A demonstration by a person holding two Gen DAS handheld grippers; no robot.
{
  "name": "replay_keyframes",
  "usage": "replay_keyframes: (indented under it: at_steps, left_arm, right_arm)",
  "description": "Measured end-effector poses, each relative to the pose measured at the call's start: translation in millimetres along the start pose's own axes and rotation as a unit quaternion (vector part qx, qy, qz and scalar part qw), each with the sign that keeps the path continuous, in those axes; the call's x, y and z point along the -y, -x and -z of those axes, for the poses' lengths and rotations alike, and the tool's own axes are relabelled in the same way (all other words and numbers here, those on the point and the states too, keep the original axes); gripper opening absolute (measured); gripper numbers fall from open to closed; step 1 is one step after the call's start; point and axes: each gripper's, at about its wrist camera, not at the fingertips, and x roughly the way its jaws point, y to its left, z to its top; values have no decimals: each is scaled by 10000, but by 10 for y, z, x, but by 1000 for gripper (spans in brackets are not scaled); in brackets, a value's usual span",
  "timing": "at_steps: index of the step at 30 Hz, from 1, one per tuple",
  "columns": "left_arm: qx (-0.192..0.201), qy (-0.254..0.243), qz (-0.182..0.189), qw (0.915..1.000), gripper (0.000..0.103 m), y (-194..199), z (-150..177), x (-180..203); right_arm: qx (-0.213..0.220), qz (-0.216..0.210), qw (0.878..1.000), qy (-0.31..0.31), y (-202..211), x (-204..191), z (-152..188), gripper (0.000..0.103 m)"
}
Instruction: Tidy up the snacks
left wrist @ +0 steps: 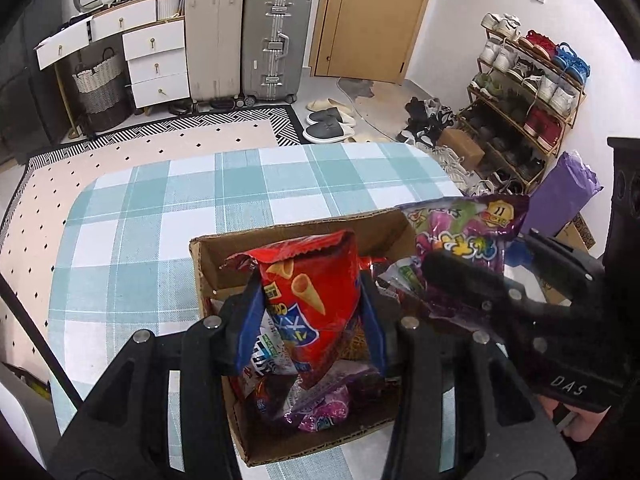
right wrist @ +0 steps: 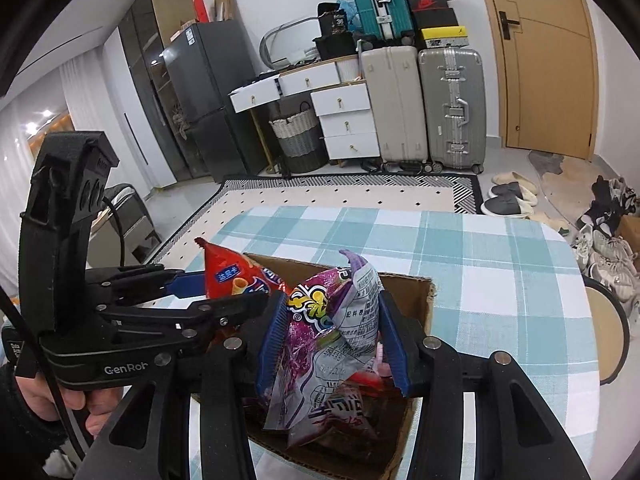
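Observation:
My left gripper (left wrist: 310, 298) is shut on a red bag of cone snacks (left wrist: 312, 284), which it holds upright over an open cardboard box (left wrist: 204, 264) on the table. My right gripper (right wrist: 330, 320) is shut on a purple and silver snack bag (right wrist: 332, 336) above the same box (right wrist: 420, 296). In the left wrist view the right gripper (left wrist: 460, 280) reaches in from the right with the purple bag (left wrist: 464, 232). The right wrist view shows the left gripper (right wrist: 224, 292) at the left, holding the red bag (right wrist: 228, 276). Several other snack packets (left wrist: 320, 412) lie in the box.
The box sits on a table with a teal checked cloth (left wrist: 200, 200). Beyond the table are suitcases (left wrist: 276, 40), white drawers (left wrist: 156, 60), a wicker basket (left wrist: 100, 80), slippers (left wrist: 328, 120) and a shoe rack (left wrist: 528, 92). A stool (right wrist: 604, 328) stands at the table's right edge.

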Motion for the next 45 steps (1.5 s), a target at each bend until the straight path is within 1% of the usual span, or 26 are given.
replay_keyframes:
  at_steps: [2,6,8,9,10,12,14,16,19,21,23,25,27,29,33,34,36,40,42,43,45]
  left_arm:
    - [-28,7,27,10000,41,-28,-8,-2]
    - [-107,0,-44,9999,42,-27,-3,21]
    - [-105,-84,-110,9998,47,20,7,60]
    - [-65,-99,-231,9997,52,62,14,65]
    - [-1,-92,-420,9991,60,106,18,74]
    - [121,-74,-452,9989,67,196,29,73]
    - [254,-37,-477,9985,70,309,53,59]
    - [429,87,-617,9971,78,441,110,39]
    - [799,288,-716,9938,80,697,247,-9]
    - [992,375,-796,9912,80,852,344,-24]
    - [1272,397,-919,9868,82,1021,490,-30]
    - [1514,428,-1028,9822,83,1178,627,-37]
    - [1641,471,-1062,9796,85,1313,740,-62]
    - [1796,509,-1069,9766,87,1462,875,-74]
    - [1946,523,-1026,9741,103,1691,1116,-81]
    - [2037,544,-1041,9720,103,1757,1202,-80]
    - [2138,525,-1085,9694,103,1848,1312,-65]
    - [2331,486,-1340,9619,103,1993,1553,-11]
    - [2322,415,-1407,9615,103,1995,1640,10]
    - [2272,310,-1385,9634,103,1962,1675,19]
    - [2226,229,-1573,9619,103,1896,1784,25]
  right_arm:
    - [-16,-33,10000,26,2,-1,5,46]
    - [-21,99,9998,188,20,-37,1,49]
    - [49,76,9998,160,61,-40,-15,49]
    - [75,42,9999,140,89,-44,-23,49]
    - [109,42,9998,142,125,-55,-25,49]
    - [177,68,9997,171,199,-87,-22,49]
    - [277,47,9994,208,303,-119,-5,49]
    - [431,65,9987,264,440,-161,24,52]
    - [650,82,9973,345,659,-230,114,56]
    - [844,59,9956,414,817,-269,228,69]
    - [1085,55,9931,438,969,-296,363,75]
    - [1226,27,9917,390,1070,-311,469,78]
    - [1378,11,9900,294,1172,-315,612,84]
    - [1463,-19,9890,234,1251,-307,759,85]
    - [1661,37,9857,275,1394,-334,1006,86]
    - [1717,47,9848,278,1435,-344,1065,87]
    - [1905,90,9813,268,1550,-360,1184,94]
    - [2115,83,9766,380,1727,-458,1339,97]
    - [2146,122,9754,494,1778,-507,1437,101]
    - [2161,153,9747,543,1792,-523,1499,101]
    - [2147,210,9748,570,1796,-533,1586,102]
